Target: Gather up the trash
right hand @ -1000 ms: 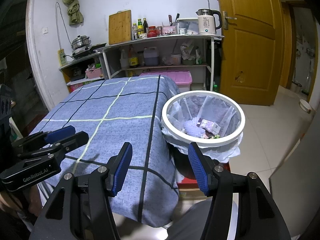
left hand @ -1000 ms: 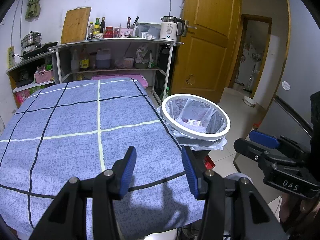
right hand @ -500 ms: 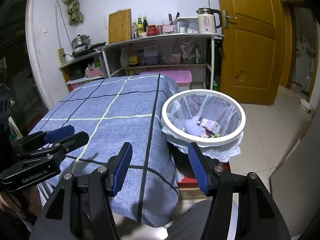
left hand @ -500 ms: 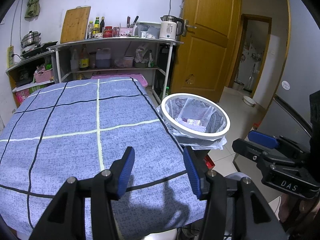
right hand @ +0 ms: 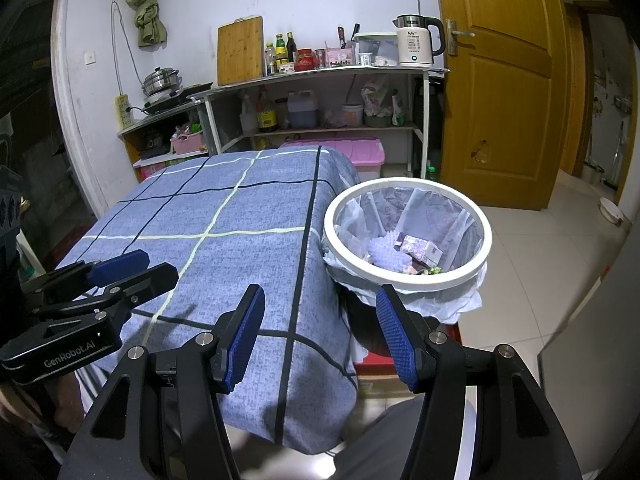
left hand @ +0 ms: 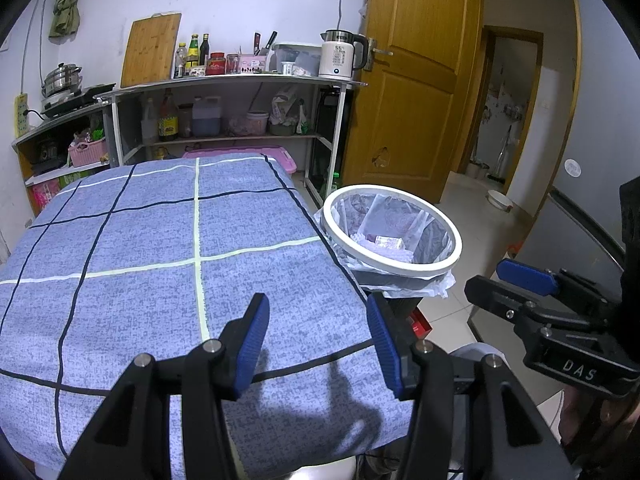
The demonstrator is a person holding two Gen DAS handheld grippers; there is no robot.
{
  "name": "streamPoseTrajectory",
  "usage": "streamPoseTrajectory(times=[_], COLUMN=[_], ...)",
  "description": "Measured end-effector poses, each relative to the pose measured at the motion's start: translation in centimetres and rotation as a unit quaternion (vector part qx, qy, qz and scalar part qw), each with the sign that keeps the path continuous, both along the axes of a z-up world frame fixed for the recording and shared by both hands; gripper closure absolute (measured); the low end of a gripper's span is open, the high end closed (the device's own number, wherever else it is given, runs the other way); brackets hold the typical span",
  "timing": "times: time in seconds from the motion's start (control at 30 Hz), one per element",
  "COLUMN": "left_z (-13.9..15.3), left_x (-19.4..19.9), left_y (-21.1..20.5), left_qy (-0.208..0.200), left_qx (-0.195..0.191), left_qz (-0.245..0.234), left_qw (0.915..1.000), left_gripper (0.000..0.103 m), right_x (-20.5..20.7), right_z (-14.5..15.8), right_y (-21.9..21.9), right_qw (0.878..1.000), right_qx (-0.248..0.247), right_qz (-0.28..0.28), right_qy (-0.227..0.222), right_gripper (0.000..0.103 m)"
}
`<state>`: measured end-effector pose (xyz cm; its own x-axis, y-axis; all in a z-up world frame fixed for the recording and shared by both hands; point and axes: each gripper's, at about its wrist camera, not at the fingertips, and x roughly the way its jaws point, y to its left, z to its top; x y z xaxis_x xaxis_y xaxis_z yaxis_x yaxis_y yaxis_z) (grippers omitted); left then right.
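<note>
A white-rimmed trash bin with a clear liner stands on the floor at the table's right edge; it also shows in the left wrist view. Inside lie a small carton, a pale purple crumpled piece and other scraps. My left gripper is open and empty above the near right part of the blue checked tablecloth. My right gripper is open and empty, held over the table's near corner, just short of the bin.
Shelves with a kettle, bottles, cutting board and pots stand against the back wall. A pink lidded box sits behind the table. A wooden door and tiled floor are on the right.
Almost nothing has changed. Both grippers stay open and empty, with only a slight drift of the left wrist view.
</note>
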<state>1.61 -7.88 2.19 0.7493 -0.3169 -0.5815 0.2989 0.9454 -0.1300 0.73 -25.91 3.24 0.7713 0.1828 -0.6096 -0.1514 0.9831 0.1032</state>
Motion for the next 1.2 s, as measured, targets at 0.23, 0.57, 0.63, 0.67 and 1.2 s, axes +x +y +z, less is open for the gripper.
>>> streamPoseTrajectory(times=[0.23, 0.57, 0.63, 0.67, 1.2], left_z=[-0.44, -0.58, -0.61, -0.61, -0.82], left_x=[-0.01, -0.14, -0.18, -0.19, -0.36], left_y=[0.38, 0.07, 0.06, 0.02, 0.03], left_qy=[0.002, 0.0, 0.0, 0.0, 0.001], left_qx=[0.0, 0.009, 0.009, 0.01, 0.007], left_qz=[0.0, 0.003, 0.002, 0.002, 0.007], left_qw=[1.0, 1.0, 1.0, 0.9999, 0.9999], left_gripper=[0.05, 0.05, 0.05, 0.05, 0.041], right_x=[0.01, -0.01, 0.01, 0.11, 0.39], right_z=[-0.01, 0.02, -0.03, -0.08, -0.67], right_y=[-0.03, 0.04, 0.01, -0.06, -0.61], right_qw=[1.0, 1.0, 1.0, 1.0, 1.0], right_qx=[-0.001, -0.001, -0.001, -0.001, -0.001], right_qz=[0.0, 0.0, 0.0, 0.001, -0.002], right_qy=[0.0, 0.0, 0.001, 0.001, 0.004], right_gripper=[0.044, 0.044, 0.044, 0.044, 0.044])
